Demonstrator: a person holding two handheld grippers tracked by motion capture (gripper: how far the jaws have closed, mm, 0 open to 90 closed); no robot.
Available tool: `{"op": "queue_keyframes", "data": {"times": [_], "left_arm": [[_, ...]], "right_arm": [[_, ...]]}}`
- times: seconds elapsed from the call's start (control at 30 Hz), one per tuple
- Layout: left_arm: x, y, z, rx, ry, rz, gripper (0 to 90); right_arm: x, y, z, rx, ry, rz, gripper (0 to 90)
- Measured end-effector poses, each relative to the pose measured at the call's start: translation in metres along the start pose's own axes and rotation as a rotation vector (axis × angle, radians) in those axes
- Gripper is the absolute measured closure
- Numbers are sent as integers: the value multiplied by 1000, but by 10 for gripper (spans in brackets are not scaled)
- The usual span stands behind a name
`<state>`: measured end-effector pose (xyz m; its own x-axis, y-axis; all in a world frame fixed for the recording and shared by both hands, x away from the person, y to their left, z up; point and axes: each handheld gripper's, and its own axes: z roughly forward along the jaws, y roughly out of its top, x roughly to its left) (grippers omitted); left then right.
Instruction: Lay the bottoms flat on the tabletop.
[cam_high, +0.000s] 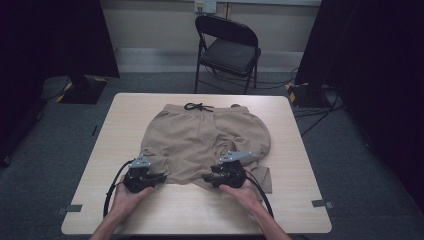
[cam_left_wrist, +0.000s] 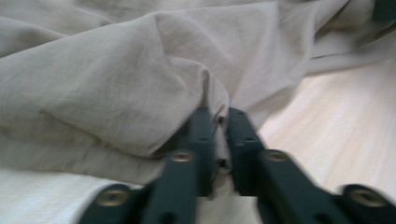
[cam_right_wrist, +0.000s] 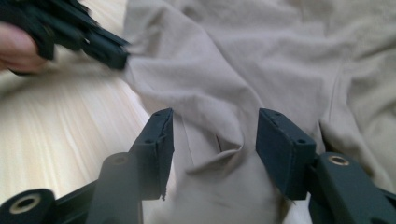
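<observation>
Two handheld grippers work at the near hem of a pair of tan, soft woven fabric shorts (cam_high: 200, 137) spread across the middle of a pale wood-grain laminate table (cam_high: 115, 130) in the high view. The shorts lie with their waistband toward the top of the frame, where a dark drawstring (cam_high: 198, 106) is tied in a bow, and their legs toward the bottom; the cloth is matte, creased and bunched in loose folds, more so on the right side of the frame.

The left gripper (cam_left_wrist: 218, 133), black with brass-coloured screws, shows in its own view with its jaws drawn narrow and a puckered fold of the tan cloth pinched between them; in the high view it sits at the lower left corner of the shorts, held by the person's left hand (cam_high: 127, 197).

The right gripper (cam_right_wrist: 212, 142) has its jaws spread wide in its own view, standing either side of a raised wrinkle of cloth without closing on it; the person's right hand (cam_high: 242, 192) holds it at the lower right of the shorts.

Behind the table, at the top of the frame, stands a black folding metal chair (cam_high: 227, 50) on grey carpet. No writing can be read
</observation>
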<state>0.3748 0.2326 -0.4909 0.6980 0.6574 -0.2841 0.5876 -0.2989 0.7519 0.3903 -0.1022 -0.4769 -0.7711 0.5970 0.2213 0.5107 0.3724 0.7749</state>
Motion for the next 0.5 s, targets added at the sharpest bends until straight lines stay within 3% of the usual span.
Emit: {"op": "queue_keyframes", "data": {"times": [0.03, 0.07, 0.1, 0.13, 0.17, 0.2, 0.23, 0.27, 0.3, 0.4, 0.43, 0.47, 0.5], "left_arm": [[0, 0, 0, 0, 0, 0, 868], [1, 3, -7, -44, -61, -33, 869], [3, 8, -17, -129, -141, -77, 869], [3, 8, -17, -129, -141, -77, 869], [9, 18, -30, -220, -191, -121, 870], [9, 18, -30, -220, -191, -121, 870], [17, 27, -40, -293, -196, -161, 869], [17, 27, -40, -293, -196, -161, 866], [21, 30, -42, -291, -163, -157, 866], [41, 35, -33, -287, -81, -211, 836], [41, 35, -33, -287, -81, -211, 825], [54, 34, -23, -260, -33, -254, 806], [58, 33, -19, -245, -26, -270, 796]], "right_arm": [[-1, -2, 1, 6, 0, 2, 481], [-2, -5, 3, 14, -7, -3, 518], [-3, -6, 4, 24, -12, -3, 608], [-3, -6, 4, 24, -12, -3, 608], [-6, -7, 6, 28, -19, -3, 749], [-6, -7, 6, 28, -19, -3, 749], [-11, -6, 7, 15, -21, 11, 826], [-11, -6, 7, 15, -21, 11, 826], [-13, -4, 6, 3, -16, 20, 837], [-18, 4, 8, -11, -39, 36, 810], [-20, 5, 9, -9, -50, 41, 798], [-22, 5, 11, -8, -61, 44, 780], [-25, 5, 13, -2, -77, 51, 750]]}}
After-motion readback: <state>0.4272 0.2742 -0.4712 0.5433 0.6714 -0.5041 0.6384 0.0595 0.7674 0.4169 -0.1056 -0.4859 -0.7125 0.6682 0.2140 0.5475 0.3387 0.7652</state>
